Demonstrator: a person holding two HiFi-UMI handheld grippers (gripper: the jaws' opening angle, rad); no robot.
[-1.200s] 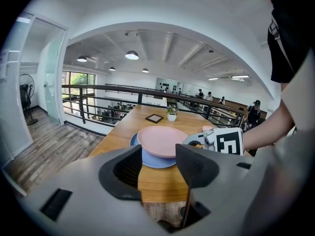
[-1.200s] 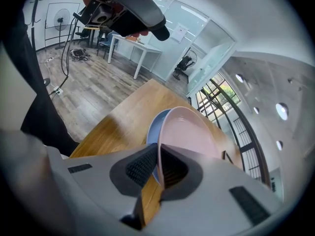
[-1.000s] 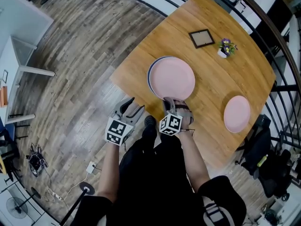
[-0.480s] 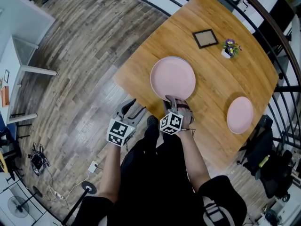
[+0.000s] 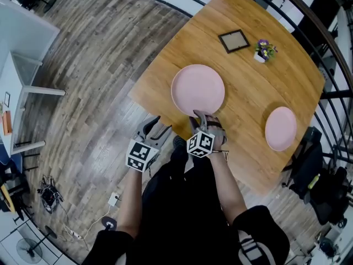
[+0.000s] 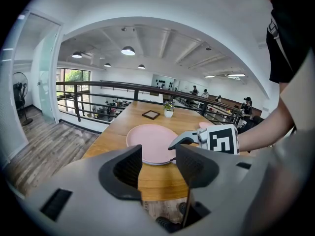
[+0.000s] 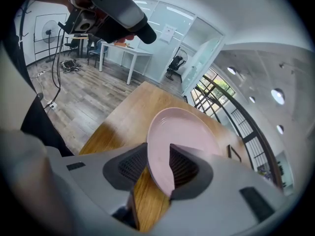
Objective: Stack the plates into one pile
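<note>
A large pink plate (image 5: 197, 89) lies on the wooden table (image 5: 251, 84) near its front edge, with a thin rim of another plate just showing beneath it in the left gripper view (image 6: 147, 142). My right gripper (image 5: 199, 118) is at its near rim. Its jaws have just been opening, and the rim (image 7: 167, 146) stands between them with a gap at the left pad, so it is open. A smaller pink plate (image 5: 280, 128) lies apart at the right. My left gripper (image 5: 156, 127) hangs open and empty over the floor, left of the table corner.
A dark picture frame (image 5: 234, 40) and a small pot of purple flowers (image 5: 263, 51) sit at the far side of the table. A black railing (image 5: 331, 65) runs close behind the table's right edge. Wooden floor (image 5: 94, 81) lies to the left.
The large pink plate now sits squarely over the plate beneath it, whose bluish rim showed at its left a second ago. Both hands have stayed in place.
</note>
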